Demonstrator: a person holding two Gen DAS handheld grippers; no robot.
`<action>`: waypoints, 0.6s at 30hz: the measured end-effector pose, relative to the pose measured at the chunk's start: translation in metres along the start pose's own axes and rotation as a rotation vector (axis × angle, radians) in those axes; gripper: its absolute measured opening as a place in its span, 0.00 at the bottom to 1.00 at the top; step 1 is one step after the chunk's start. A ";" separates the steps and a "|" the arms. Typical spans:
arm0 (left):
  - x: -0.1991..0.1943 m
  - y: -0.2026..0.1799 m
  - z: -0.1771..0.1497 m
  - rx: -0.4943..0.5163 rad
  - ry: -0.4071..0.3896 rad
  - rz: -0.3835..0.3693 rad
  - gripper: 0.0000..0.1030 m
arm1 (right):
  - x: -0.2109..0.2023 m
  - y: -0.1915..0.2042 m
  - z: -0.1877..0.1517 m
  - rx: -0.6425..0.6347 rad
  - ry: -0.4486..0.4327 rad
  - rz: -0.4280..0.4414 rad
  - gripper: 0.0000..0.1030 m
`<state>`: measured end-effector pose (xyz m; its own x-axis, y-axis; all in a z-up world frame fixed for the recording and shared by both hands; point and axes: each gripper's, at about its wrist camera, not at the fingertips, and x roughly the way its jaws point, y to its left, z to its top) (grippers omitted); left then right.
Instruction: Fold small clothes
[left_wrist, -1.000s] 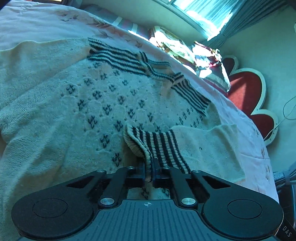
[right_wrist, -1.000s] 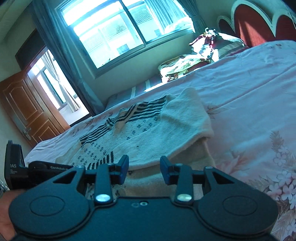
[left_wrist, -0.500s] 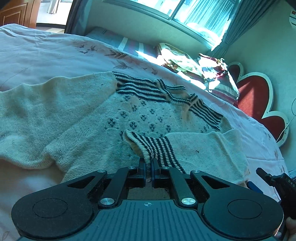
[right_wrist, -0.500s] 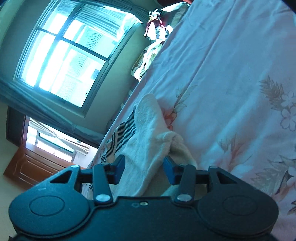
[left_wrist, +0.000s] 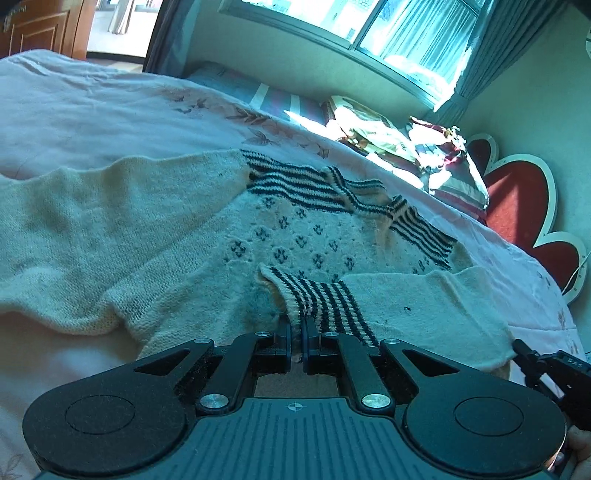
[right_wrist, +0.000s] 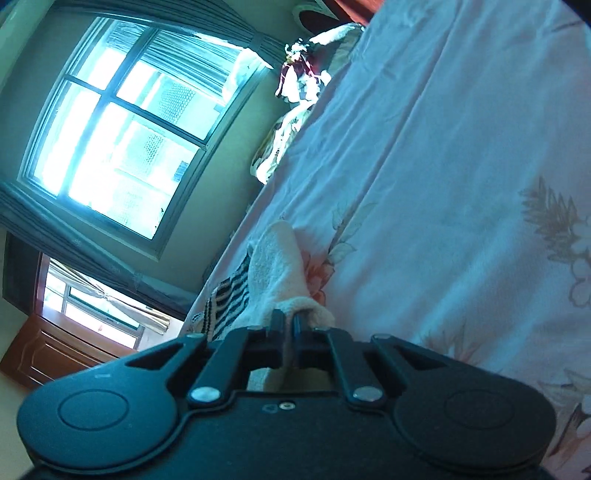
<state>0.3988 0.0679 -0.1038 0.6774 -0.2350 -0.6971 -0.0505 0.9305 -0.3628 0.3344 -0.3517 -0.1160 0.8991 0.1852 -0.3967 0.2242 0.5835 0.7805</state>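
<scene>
On the bed (left_wrist: 110, 110), a cream knitted sweater (left_wrist: 177, 236) lies spread flat, its near sleeve (left_wrist: 424, 310) already laid across the patterned front. The left gripper (left_wrist: 295, 341) has its jaws pinched nearly together on the striped cuff (left_wrist: 325, 302) of that sleeve. The right gripper (right_wrist: 289, 325) has just been closing, and its jaws now stand narrow with a fold of the sweater's cream edge caught between them, close to the pink flowered sheet (right_wrist: 461, 184).

With both grips set, the step in hand looks like carrying this side over the body. To do it well, lift both hands together, only high enough for the knit to clear itself, and keep the edge between them taut so it lands straight. The loose knit stretches and sags easily, so move slowly and level, and release only once the fold lies flat, with the far sleeve (left_wrist: 92, 206) left undisturbed.
</scene>
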 end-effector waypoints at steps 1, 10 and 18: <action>0.004 -0.002 -0.001 0.024 0.021 0.019 0.05 | 0.000 0.004 -0.002 -0.033 0.005 -0.014 0.06; 0.015 0.000 -0.008 0.036 0.063 0.038 0.05 | -0.010 0.001 0.032 -0.155 0.048 0.022 0.32; 0.013 0.001 -0.010 0.012 0.039 0.037 0.05 | 0.049 0.000 0.042 -0.367 0.303 0.075 0.20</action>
<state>0.4000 0.0633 -0.1195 0.6458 -0.2113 -0.7337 -0.0656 0.9420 -0.3291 0.3945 -0.3756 -0.1149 0.7453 0.4279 -0.5113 -0.0336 0.7900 0.6122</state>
